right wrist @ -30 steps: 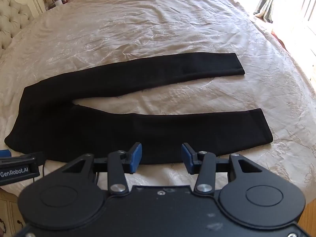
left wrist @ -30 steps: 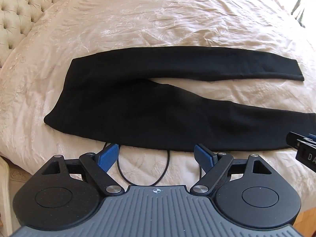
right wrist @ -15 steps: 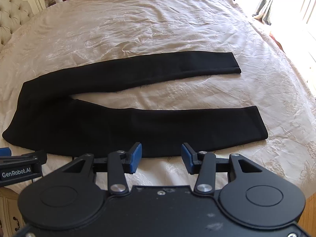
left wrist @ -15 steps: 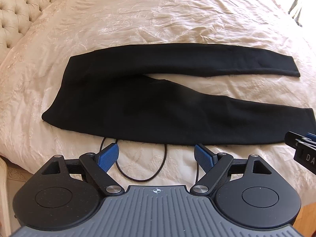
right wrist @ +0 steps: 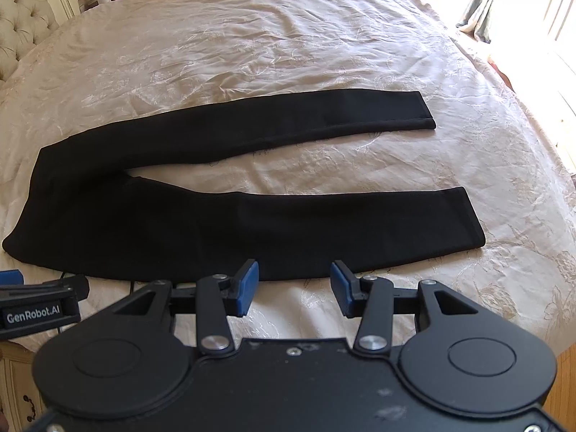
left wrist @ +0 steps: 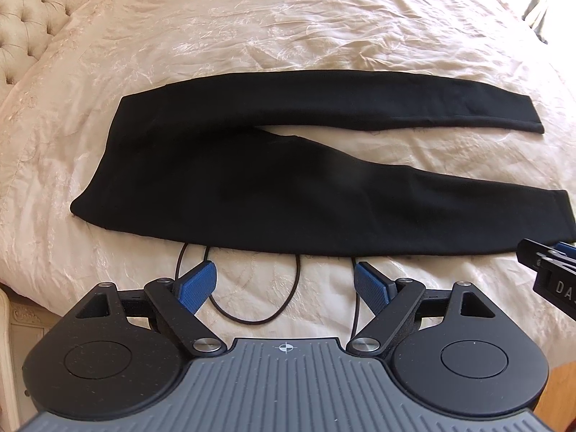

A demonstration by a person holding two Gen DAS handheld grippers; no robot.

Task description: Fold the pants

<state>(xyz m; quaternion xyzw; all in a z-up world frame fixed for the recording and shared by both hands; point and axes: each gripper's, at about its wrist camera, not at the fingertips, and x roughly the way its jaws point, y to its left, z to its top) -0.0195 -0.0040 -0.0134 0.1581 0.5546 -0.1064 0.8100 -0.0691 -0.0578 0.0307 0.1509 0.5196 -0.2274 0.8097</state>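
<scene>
Black pants (left wrist: 252,180) lie flat on the cream bedspread, waistband to the left, both legs stretched to the right and spread apart in a V. My left gripper (left wrist: 284,282) hovers open just before the near edge of the pants, near the seat, nothing between its blue pads. In the right wrist view the same pants (right wrist: 216,223) fill the middle; my right gripper (right wrist: 294,282) stands open at the near edge of the closer leg, holding nothing. The right gripper's tip (left wrist: 547,270) shows at the right edge of the left wrist view.
A thin black cable (left wrist: 252,309) loops on the bedspread (left wrist: 288,28) below the pants, between the left fingers. A tufted headboard (left wrist: 32,18) is at the far left. The bed's near edge drops to a cream cabinet (right wrist: 18,388) and wooden floor (left wrist: 561,388). Curtains (right wrist: 482,7) hang far right.
The pants sit slightly higher and farther from the fingertips in both views than a second ago; more bedspread and cable show below them. Both grippers stay open.
</scene>
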